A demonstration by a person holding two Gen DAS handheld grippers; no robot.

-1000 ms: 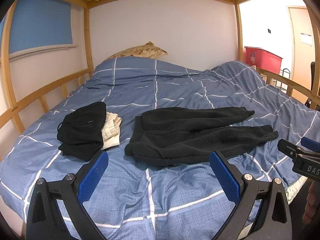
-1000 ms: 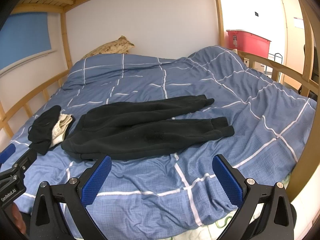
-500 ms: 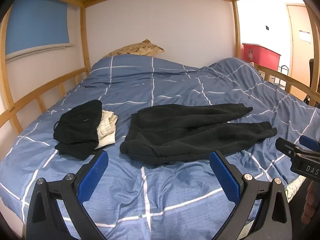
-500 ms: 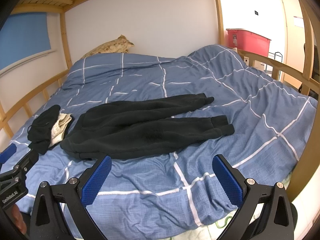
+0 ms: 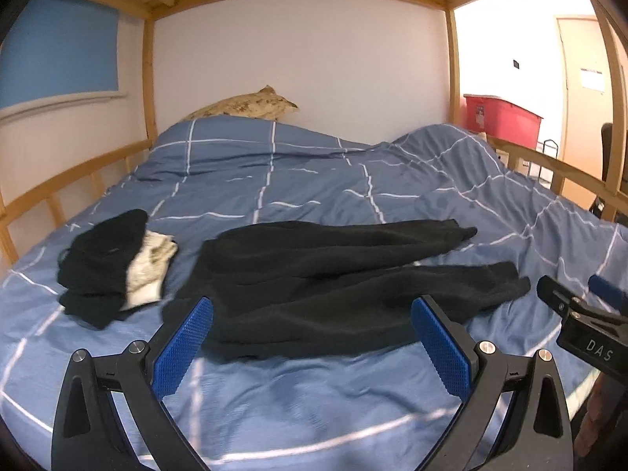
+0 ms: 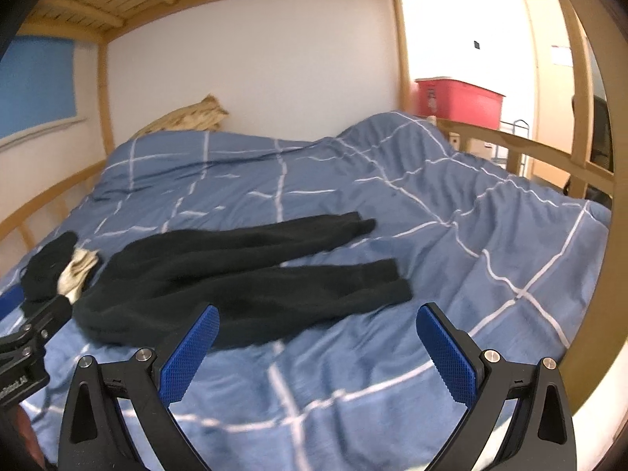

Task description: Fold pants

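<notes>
Nearest in both wrist views are the tools themselves. The left gripper (image 5: 312, 335) has its blue fingers (image 5: 182, 347) spread wide with nothing between them, and the right gripper (image 6: 318, 347) is spread just as wide and equally empty. Both hang above the near edge of the bed, over the blue checked duvet (image 5: 298, 400), not touching any cloth.

Just past the fingers lie the black pants (image 5: 333, 278), flat on the duvet with the waist toward the left and the two legs running right. The legs are splayed apart, the far one angling away from the near one, and the near hem (image 6: 386, 288) sits closest to the right gripper.

The main risk I see is a wide-open finger coming down and pinching duvet along with the thick fleece; that would drag the bedding up and rumple the pants. Grabbing only the top layer at the waist would leave the under layer behind and make a crooked fold. With the legs splayed, folding one onto the other may misalign the hems.

Beside the waist, to the left, a pile of black and cream clothes (image 5: 114, 263) lies near enough that a sweeping waistband could catch it.

Farther back, a pillow (image 5: 245, 104) rests at the wall, well apart.
</notes>
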